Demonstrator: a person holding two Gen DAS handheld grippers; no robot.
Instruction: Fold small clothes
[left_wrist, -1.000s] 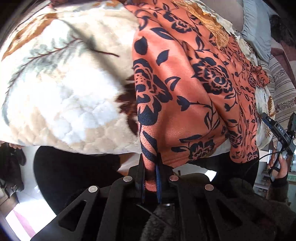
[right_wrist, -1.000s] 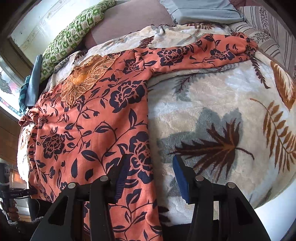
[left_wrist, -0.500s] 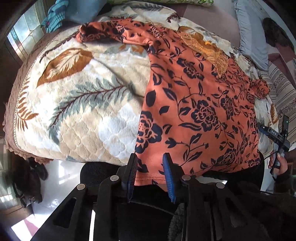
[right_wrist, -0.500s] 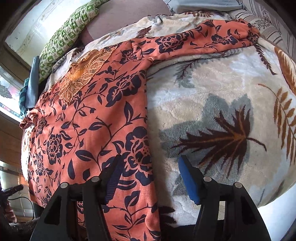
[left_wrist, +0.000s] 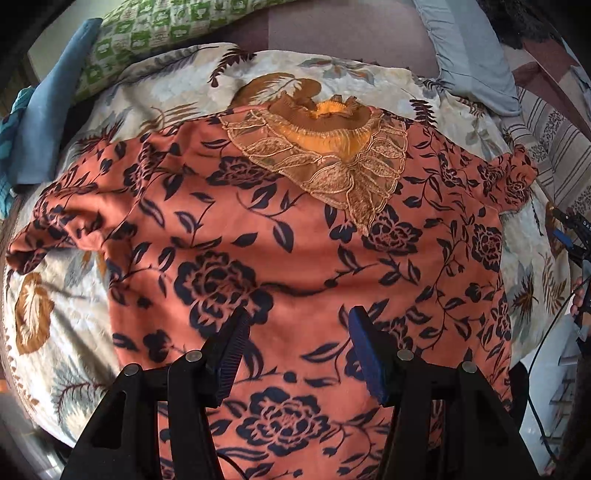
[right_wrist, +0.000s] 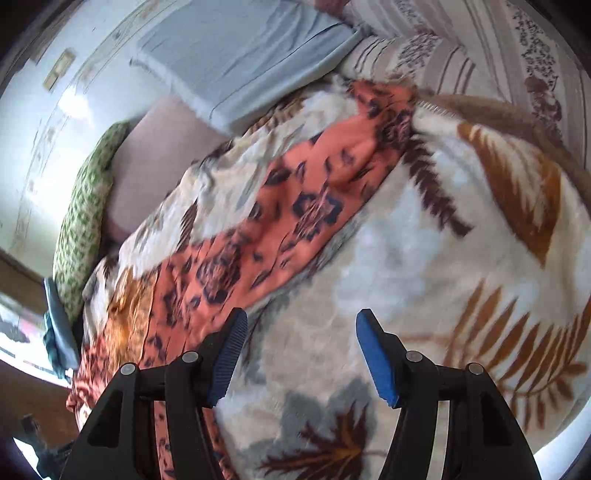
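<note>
An orange blouse (left_wrist: 295, 236) with dark blue flowers lies spread flat on the leaf-patterned blanket (left_wrist: 55, 332), its gold lace collar (left_wrist: 332, 155) at the far end. My left gripper (left_wrist: 297, 325) is open and empty above the blouse's lower middle. My right gripper (right_wrist: 301, 332) is open and empty over the blanket (right_wrist: 424, 277), just right of the blouse's outstretched sleeve (right_wrist: 314, 192). The sleeve runs up and right to its cuff (right_wrist: 388, 99). The right wrist view is blurred.
A green patterned pillow (left_wrist: 159, 33) and a grey-blue pillow (left_wrist: 465, 48) lie at the head of the bed. A striped cover (right_wrist: 480, 48) lies to the right. Blue cloth (left_wrist: 40, 110) sits at the left. The bed's near edge is just below the blouse's hem.
My left gripper let go of the blouse's hem, opened wide and moved over the garment's middle. My right gripper, open throughout, swung right off the blouse toward the sleeve.
</note>
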